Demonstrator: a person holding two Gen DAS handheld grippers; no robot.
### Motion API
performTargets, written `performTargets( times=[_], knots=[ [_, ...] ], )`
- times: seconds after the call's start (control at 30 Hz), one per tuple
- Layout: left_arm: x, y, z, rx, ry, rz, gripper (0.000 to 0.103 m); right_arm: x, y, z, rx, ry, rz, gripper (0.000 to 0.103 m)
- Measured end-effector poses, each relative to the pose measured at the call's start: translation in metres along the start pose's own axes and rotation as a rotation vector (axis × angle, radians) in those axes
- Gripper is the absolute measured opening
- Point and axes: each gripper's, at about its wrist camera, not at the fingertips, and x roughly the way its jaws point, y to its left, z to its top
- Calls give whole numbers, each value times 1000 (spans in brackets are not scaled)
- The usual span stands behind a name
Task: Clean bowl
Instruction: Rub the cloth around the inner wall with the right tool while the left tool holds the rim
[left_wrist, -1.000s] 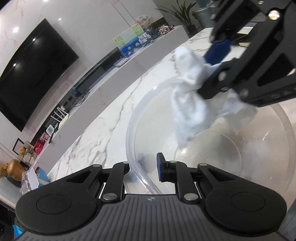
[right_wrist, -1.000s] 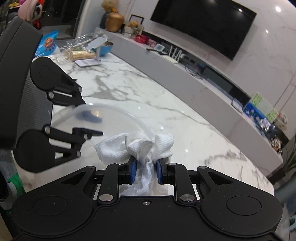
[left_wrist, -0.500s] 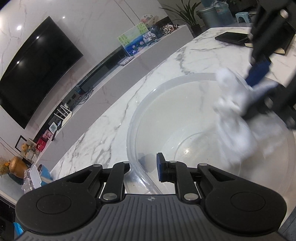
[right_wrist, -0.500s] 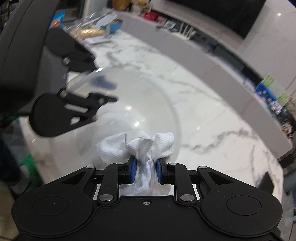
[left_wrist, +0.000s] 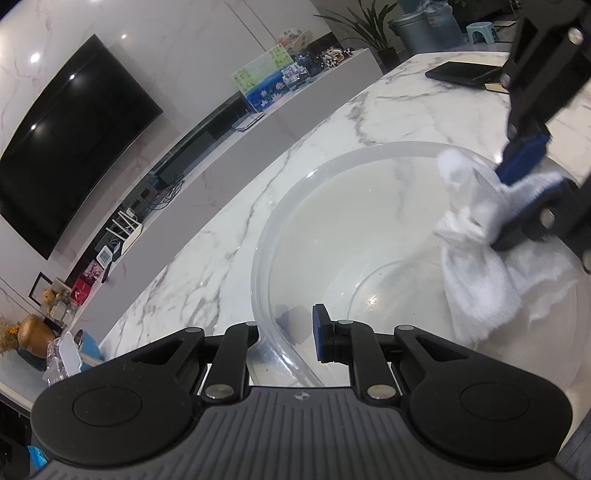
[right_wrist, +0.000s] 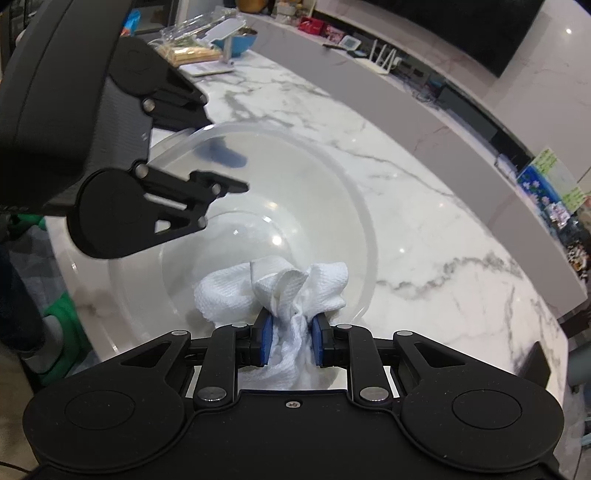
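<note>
A large clear plastic bowl (left_wrist: 332, 221) stands on the white marble counter (left_wrist: 207, 266); it also shows in the right wrist view (right_wrist: 314, 192). My left gripper (left_wrist: 286, 338) is shut on the bowl's near rim, one finger outside and one inside the wall. My right gripper (right_wrist: 291, 341) is shut on a crumpled white cloth (right_wrist: 280, 291). The cloth (left_wrist: 476, 266) hangs inside the bowl against its right inner wall, above the bottom. The left gripper shows in the right wrist view (right_wrist: 221, 173) at the bowl's far left rim.
A dark tablet or notebook (left_wrist: 461, 72) lies on the counter's far end. A blue bowl, a bag and a small stand (right_wrist: 229, 37) sit at the other end. A TV (left_wrist: 62, 136) hangs on the wall behind a low shelf with clutter.
The right gripper has carried the cloth from above the bowl's rim down into the bowl, toward its right inner wall. The left gripper has kept its hold on the rim.
</note>
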Motion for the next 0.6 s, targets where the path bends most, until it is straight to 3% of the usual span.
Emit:
performTargets(
  times=[0.17, 0.6],
  knots=[
    [0, -2, -1, 0, -8, -20, 14, -2, -7, 3, 19, -44, -57, 18],
    [-2, -8, -4, 0, -1, -74, 15, 4, -10, 12, 20, -141, -66, 18]
  ],
)
